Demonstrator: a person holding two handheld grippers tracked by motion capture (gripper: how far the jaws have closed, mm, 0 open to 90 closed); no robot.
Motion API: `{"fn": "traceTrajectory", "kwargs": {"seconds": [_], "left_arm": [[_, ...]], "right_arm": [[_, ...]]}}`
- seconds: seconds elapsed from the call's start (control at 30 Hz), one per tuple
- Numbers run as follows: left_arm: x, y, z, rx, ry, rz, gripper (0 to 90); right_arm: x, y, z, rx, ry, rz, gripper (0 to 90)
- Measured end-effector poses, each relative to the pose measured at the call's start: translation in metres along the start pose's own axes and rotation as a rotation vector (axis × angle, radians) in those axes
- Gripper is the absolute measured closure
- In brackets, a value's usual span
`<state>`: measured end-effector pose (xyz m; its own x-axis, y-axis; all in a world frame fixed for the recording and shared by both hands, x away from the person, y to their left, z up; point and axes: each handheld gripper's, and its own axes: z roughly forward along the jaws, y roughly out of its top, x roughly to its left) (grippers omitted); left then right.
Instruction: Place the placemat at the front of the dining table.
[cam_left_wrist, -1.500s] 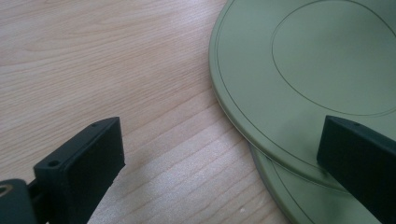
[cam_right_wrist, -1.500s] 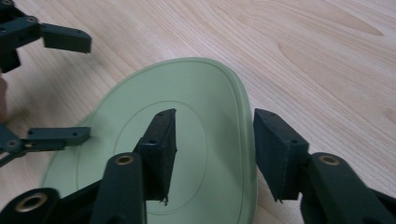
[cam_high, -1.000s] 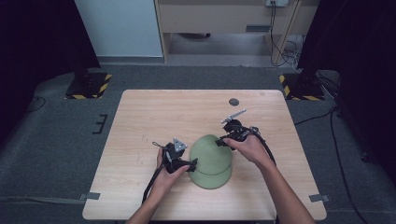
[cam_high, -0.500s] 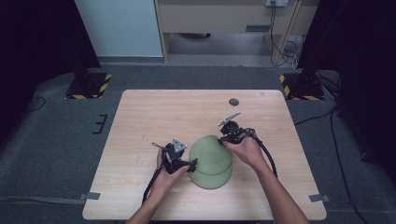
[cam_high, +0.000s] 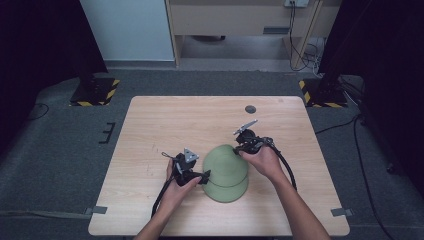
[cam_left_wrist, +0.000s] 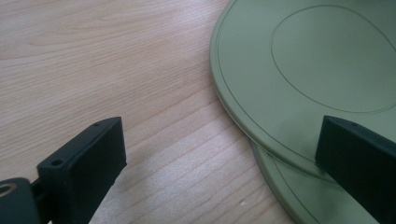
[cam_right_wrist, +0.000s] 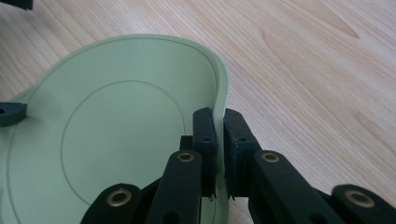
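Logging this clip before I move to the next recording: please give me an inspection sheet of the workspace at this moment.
Surface: light wooden table, bare apart from the items below.
Job's things: two green plates, stacked and offset.
Clutter: small dark disc near the far edge.
Grippers: right gripper shut on the top plate's rim; left gripper open at the plates' left edge, one jaw over the top plate.
Cables: a black cable trails from the right gripper.
Surroundings: grey floor, hazard-striped stand bases.

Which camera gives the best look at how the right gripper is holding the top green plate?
The right gripper view: the right gripper has its jaws shut on the top green plate, one either side of the rim. The high view shows that gripper at the plate's far edge, grip hidden. The left gripper view shows the plate's near edge.
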<state>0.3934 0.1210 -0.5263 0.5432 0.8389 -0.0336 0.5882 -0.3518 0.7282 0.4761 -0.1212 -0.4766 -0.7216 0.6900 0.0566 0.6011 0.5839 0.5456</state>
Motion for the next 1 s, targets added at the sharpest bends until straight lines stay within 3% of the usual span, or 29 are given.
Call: {"fn": "traceTrajectory", "kwargs": {"seconds": [0.13,0.43,1.0], "left_arm": [[0.006,0.001,-0.004,-0.009,0.010,-0.008,2.2],[0.027,0.001,-0.013,-0.032,0.047,-0.050,2.7],[0.054,0.000,-0.025,-0.050,0.092,-0.102,3.0]], "right_arm": [[-0.002,0.002,-0.010,-0.044,0.029,0.021,85.5],[-0.012,0.000,-0.027,-0.094,0.039,0.055,85.7],[-0.009,0.022,-0.049,-0.087,0.020,0.020,85.8]]}}
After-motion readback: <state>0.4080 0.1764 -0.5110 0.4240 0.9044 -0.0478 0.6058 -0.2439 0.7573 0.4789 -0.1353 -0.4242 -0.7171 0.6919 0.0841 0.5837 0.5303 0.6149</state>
